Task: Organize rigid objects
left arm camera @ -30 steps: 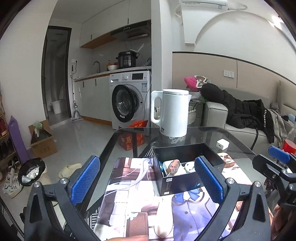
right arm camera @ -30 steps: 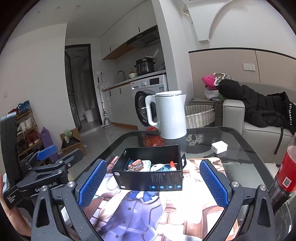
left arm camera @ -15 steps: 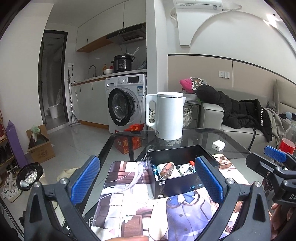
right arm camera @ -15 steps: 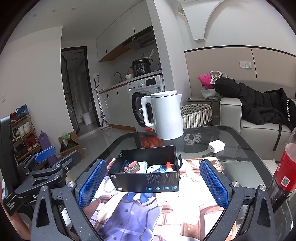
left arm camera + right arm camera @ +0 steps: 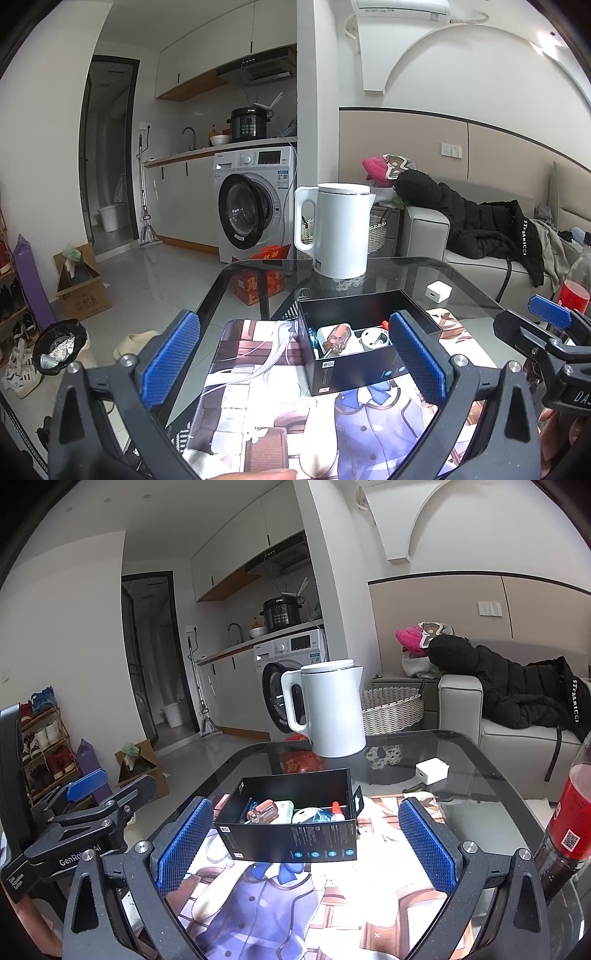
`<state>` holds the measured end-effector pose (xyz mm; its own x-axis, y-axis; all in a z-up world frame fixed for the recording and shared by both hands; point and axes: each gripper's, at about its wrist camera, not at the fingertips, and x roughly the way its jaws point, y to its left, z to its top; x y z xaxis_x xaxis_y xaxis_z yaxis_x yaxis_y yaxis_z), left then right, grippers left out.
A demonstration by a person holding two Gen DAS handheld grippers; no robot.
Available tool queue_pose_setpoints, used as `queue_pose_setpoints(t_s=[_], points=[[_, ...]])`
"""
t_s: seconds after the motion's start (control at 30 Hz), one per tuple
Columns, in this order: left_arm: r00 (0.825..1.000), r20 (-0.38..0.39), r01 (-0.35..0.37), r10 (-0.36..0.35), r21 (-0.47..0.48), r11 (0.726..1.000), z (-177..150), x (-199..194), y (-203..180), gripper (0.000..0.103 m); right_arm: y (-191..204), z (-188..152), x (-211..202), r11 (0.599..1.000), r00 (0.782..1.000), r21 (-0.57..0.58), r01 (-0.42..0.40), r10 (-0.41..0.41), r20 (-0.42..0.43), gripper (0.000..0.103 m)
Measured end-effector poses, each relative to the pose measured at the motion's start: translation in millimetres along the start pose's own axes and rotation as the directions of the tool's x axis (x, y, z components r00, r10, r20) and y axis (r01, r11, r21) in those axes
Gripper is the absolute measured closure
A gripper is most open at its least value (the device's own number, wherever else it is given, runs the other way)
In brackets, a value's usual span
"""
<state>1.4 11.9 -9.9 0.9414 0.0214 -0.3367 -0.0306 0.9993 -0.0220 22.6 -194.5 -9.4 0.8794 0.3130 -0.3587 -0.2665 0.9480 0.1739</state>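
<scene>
A black open box (image 5: 365,343) (image 5: 291,830) stands on a printed mat (image 5: 280,413) (image 5: 295,904) on the glass table. Inside lie a screwdriver with a clear orange handle (image 5: 334,338) (image 5: 263,810), a round white item (image 5: 373,336) (image 5: 306,815) and other small things. My left gripper (image 5: 295,362) is open and empty, held back from the box above the mat. My right gripper (image 5: 306,845) is open and empty, its fingers either side of the box but nearer the camera.
A white kettle (image 5: 341,229) (image 5: 328,710) stands at the table's far edge. A white charger (image 5: 437,293) (image 5: 430,771) lies on the glass right of the box. A red-labelled bottle (image 5: 565,823) stands at the right edge. A sofa lies beyond.
Both grippers have drawn back from the box, which looks a little smaller and lower in both views. Both stay open.
</scene>
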Motion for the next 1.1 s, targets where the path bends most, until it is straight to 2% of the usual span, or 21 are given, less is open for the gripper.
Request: queue_pose_setpoints(t_s=[0.17, 1.1], points=[[1.000, -0.015, 0.004, -0.003, 0.004, 1.000, -1.0, 2.8, -1.7, 0.000, 0.4, -4.4, 1.9, 1.000, 1.000, -0.002, -0.002, 0.002, -0.013, 0.001], [1.000, 0.009, 0.029, -0.030, 0.012, 0.999, 0.1, -4.0, -3.7, 0.000, -0.1, -4.5, 3.7, 1.000, 1.000, -0.007, 0.001, -0.001, -0.020, 0.001]])
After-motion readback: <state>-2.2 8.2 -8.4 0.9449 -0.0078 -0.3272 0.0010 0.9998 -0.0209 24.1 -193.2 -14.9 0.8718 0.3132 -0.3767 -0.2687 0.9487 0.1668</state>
